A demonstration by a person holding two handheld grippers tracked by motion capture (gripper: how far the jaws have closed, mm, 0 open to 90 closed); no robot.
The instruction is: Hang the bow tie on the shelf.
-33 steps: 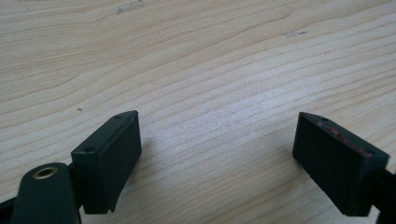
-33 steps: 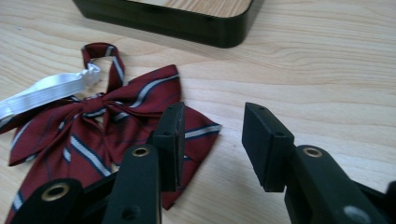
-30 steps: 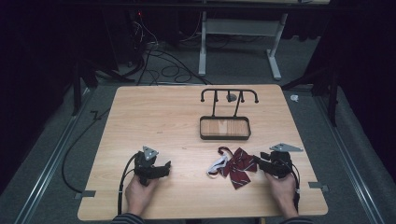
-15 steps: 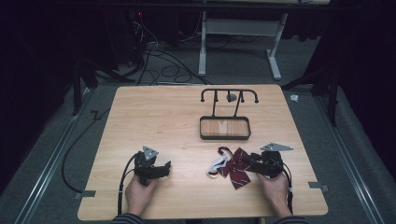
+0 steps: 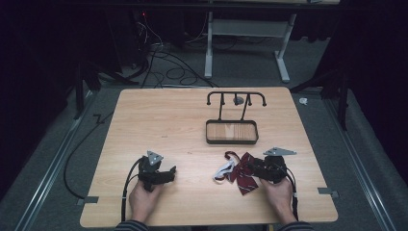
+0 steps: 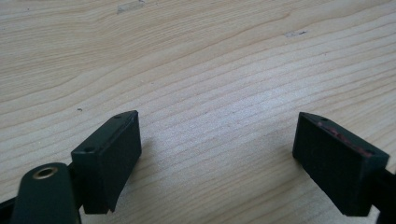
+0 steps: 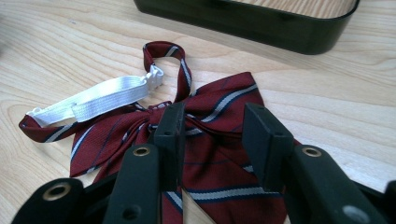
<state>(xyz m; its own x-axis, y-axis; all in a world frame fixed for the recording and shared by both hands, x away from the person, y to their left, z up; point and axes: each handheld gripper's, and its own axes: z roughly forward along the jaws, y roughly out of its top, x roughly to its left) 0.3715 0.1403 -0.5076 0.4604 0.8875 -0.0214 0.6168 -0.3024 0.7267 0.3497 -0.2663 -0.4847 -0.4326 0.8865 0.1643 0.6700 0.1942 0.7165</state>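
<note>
High view, left tongs [image 5: 169, 172] w/ jaws wide apart, resting low on bare tabletop [image 5: 163, 120], maroon striped bow tie [image 5: 243, 169] w/ white strap right of centre, right tongs [image 5: 255, 167] part-open, jaws straddling tie's fabric, black tray [image 5: 231, 139] just behind.

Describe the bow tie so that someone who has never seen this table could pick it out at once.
On the wooden table, look at the near right, just in front of the black tray with its rack. The bow tie lies there, under the right hand-held gripper: dark red cloth with thin pale stripes and a white elastic strap.
</note>
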